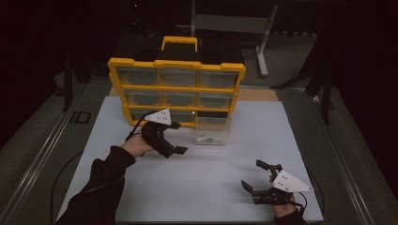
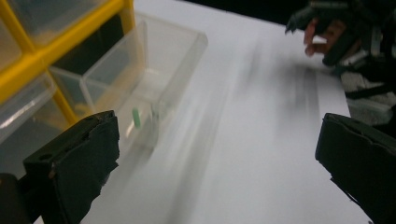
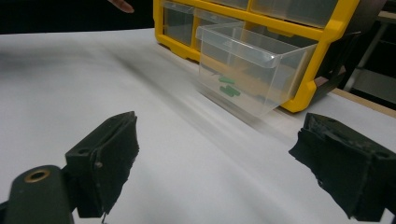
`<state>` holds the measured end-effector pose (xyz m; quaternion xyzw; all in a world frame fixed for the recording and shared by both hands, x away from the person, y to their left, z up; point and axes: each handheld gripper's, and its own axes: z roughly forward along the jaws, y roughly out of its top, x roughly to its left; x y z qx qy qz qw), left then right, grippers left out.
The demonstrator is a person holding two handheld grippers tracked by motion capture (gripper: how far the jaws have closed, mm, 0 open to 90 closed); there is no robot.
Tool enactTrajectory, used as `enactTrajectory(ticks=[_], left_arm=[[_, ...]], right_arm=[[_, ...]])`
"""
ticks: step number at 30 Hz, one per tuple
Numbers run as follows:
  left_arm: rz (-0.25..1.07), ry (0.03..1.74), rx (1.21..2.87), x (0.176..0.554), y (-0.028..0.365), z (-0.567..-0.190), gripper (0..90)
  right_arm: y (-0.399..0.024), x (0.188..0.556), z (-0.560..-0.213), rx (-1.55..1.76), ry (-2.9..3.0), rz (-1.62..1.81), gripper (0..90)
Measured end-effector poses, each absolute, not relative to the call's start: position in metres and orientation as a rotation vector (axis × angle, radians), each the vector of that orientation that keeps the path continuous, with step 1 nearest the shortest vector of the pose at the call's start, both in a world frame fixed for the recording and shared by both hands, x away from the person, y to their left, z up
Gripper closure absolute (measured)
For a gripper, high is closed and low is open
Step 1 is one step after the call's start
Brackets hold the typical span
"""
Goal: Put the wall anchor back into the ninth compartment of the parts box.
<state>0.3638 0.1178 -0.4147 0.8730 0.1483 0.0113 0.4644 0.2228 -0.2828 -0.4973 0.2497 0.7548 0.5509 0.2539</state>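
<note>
A yellow organiser [image 1: 176, 86] with clear drawers stands at the back of the white table [image 1: 197, 173]. Its bottom right drawer [image 1: 213, 130] is pulled out towards me, with small green pieces [image 3: 229, 86] inside. My left gripper [image 1: 177, 138] hovers just left of that drawer, open, nothing between its jaws. My right gripper [image 1: 256, 176] rests near the front right of the table, open and empty, pointing towards the drawer [image 3: 252, 70]. In the left gripper view the drawer [image 2: 154, 79] lies ahead at the left, and the right gripper [image 2: 322, 28] shows far off.
A yellow carry handle [image 1: 179, 43] tops the organiser. A grey metal stand [image 1: 263, 42] is behind the table. Metal rails [image 1: 42, 154] run along the table's left side. The surroundings are dark.
</note>
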Motion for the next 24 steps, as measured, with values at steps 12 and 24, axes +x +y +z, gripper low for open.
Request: enactTrajectory(ticks=[12, 24], left_arm=[[0.038, 0.368, 2.138, 0.333, 0.146, -0.427, 0.3], [0.044, 0.413, 2.099, 0.305, 0.178, -0.443, 0.3]], right_arm=[[-0.283, 0.222, -0.497, 0.68, 2.049, 1.498, 11.8], [-0.283, 0.222, -0.497, 0.675, 2.05, 1.494, 11.8]])
